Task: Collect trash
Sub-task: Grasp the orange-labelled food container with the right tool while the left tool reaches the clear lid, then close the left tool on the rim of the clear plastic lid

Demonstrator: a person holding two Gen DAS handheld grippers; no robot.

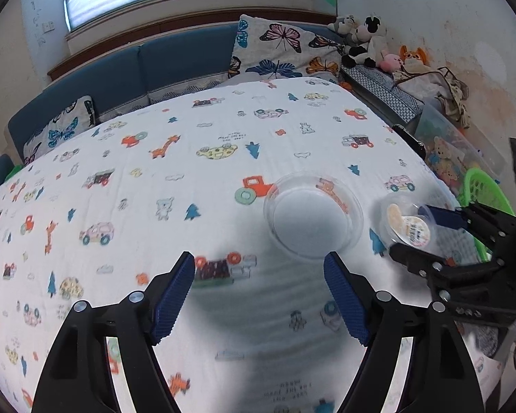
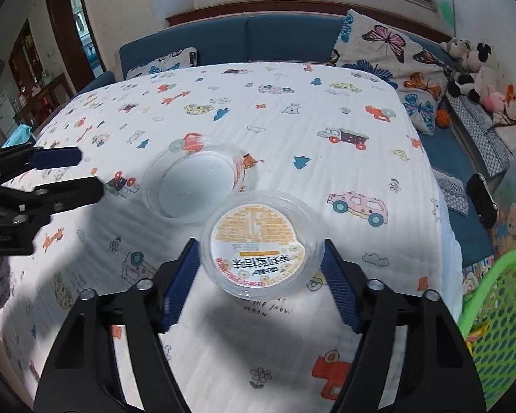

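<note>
While my right gripper [image 2: 259, 261] clasps the labelled plastic lid [image 2: 258, 242] by its rim for carrying to the green basket [image 2: 498, 303], my left gripper [image 1: 259, 292] hangs released near the clear plastic container [image 1: 313, 215].

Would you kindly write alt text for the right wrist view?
The right gripper closes around a clear labelled lid above a cartoon-print tablecloth. A clear empty container lies beyond; the left gripper is at left, a green basket at right.
</note>
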